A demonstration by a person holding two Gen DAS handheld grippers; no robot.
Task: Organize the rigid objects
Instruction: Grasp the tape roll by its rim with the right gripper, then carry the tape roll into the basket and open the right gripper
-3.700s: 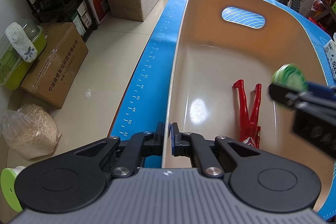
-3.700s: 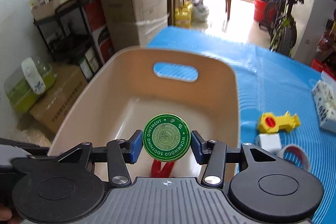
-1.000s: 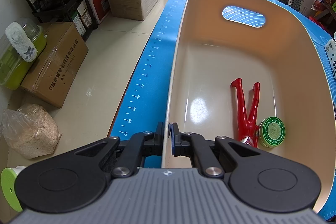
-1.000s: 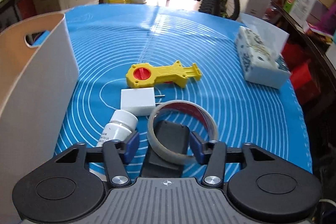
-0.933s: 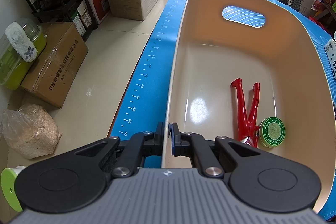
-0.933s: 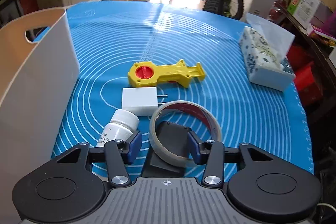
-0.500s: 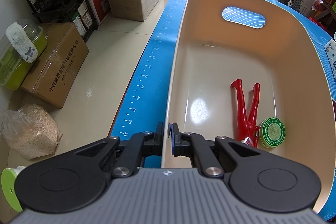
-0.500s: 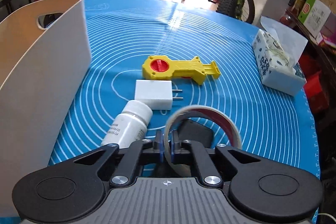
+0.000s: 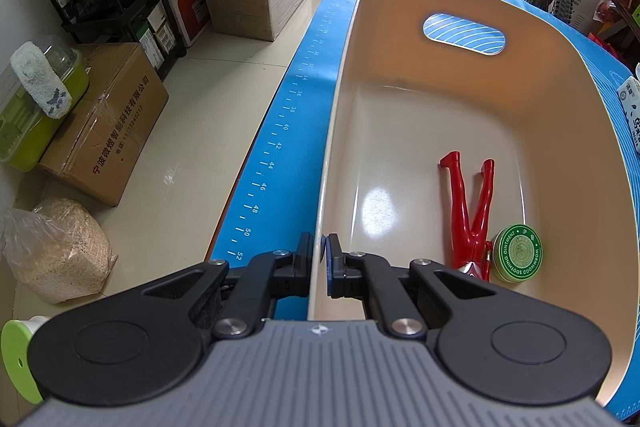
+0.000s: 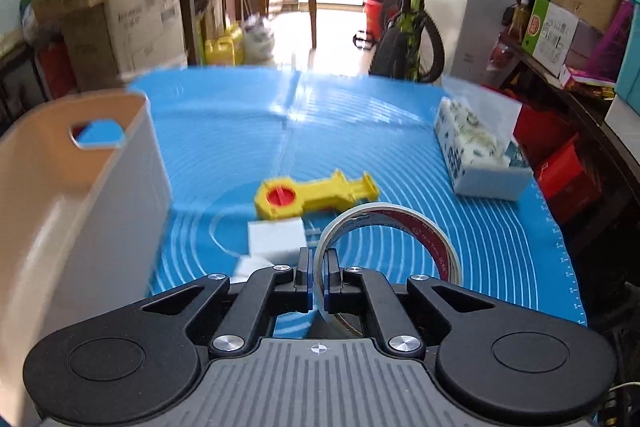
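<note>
beige bin (image 9: 340, 115) wall pinched in my l gripper (image 9: 319, 259) | r gripper (image 10: 318, 277) clenched on tape roll (image 10: 400, 227) wall, roll off blue mat (image 10: 400, 131) | red figure (image 9: 470, 211) + green tin (image 9: 518, 253) touching in bin

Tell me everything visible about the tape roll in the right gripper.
The tape roll is a thin ring: pale, translucent tape outside, dark red inner liner with small print. It stands on edge, tilted, its open centre showing the blue mat behind. The right gripper is shut on its near wall, one pad inside the ring and one outside. It appears lifted off the mat. Its lower edge is hidden behind the gripper body. Nothing else visibly touches it.
</note>
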